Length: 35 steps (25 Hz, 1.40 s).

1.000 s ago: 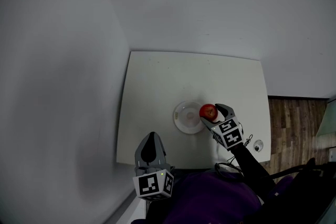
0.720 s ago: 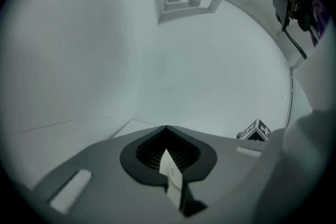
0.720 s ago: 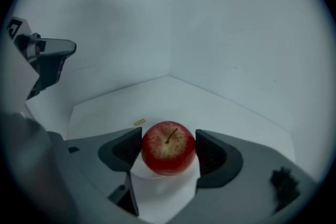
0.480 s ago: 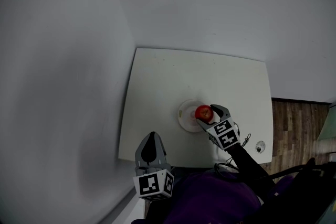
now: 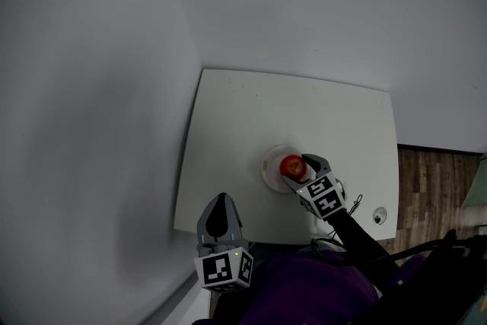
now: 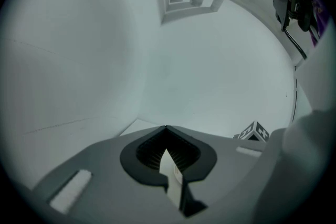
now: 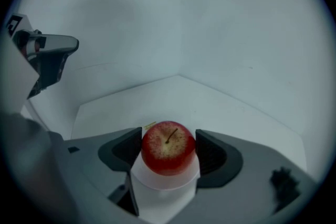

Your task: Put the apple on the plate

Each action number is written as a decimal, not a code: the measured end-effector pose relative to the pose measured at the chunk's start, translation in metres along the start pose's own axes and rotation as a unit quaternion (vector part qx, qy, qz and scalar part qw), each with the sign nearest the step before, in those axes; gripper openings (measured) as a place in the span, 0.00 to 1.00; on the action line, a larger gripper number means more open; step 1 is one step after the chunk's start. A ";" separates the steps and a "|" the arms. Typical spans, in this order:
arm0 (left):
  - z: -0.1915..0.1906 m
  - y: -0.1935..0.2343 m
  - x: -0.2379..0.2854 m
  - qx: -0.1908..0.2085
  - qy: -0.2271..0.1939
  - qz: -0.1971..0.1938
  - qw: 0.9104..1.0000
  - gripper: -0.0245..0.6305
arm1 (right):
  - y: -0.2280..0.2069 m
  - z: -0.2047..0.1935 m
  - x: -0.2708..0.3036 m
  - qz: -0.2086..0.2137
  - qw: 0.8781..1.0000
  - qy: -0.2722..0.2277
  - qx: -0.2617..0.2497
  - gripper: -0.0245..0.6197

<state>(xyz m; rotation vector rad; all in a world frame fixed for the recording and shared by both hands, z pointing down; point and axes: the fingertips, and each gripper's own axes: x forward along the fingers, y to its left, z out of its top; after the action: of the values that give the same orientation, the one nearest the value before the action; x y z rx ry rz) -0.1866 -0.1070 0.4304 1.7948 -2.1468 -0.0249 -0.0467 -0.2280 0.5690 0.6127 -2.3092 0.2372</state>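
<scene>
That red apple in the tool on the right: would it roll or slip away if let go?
It is probably firm: the apple shows no dent where the right gripper's fingers press it. Being round, it may roll a little once released, though the plate beneath might check it. Its skin looks smooth, so it is perhaps somewhat slippery.

My grey right gripper wears a black-and-white checked cube; the apple is red, yellow-speckled, the plate white.
</scene>
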 end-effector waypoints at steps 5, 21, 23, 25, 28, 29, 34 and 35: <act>0.001 0.001 0.001 0.001 0.001 0.003 1.000 0.05 | 0.002 0.001 0.003 0.007 1.000 0.001 -0.002 0.54; 0.000 0.003 0.001 0.004 0.001 0.001 1.000 0.05 | 0.008 -0.004 0.009 0.019 1.000 0.001 0.001 0.54; 0.001 0.003 0.002 0.005 0.001 -0.001 1.000 0.05 | 0.008 -0.003 0.010 0.022 1.000 0.001 0.001 0.54; 0.001 0.003 0.002 0.005 0.001 -0.002 1.000 0.05 | 0.007 -0.003 0.010 0.022 1.000 0.001 0.004 0.54; 0.002 0.002 0.001 0.007 0.002 -0.004 1.000 0.05 | 0.009 -0.003 0.010 0.025 1.000 -0.005 0.010 0.54; 0.002 0.002 0.001 0.007 0.002 -0.004 1.000 0.05 | 0.010 -0.003 0.009 0.029 1.000 -0.006 0.010 0.54; 0.002 0.002 0.003 0.009 0.004 -0.006 1.000 0.05 | 0.011 0.000 0.009 0.030 0.999 -0.013 0.003 0.54; 0.002 0.002 0.003 0.009 0.004 -0.007 1.000 0.05 | 0.011 0.001 0.009 0.029 0.999 -0.015 0.003 0.54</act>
<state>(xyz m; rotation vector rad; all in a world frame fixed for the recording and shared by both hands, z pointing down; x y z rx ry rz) -0.1890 -0.1096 0.4294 1.8156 -2.1355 -0.0020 -0.0582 -0.2216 0.5748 0.5562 -2.3587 0.2637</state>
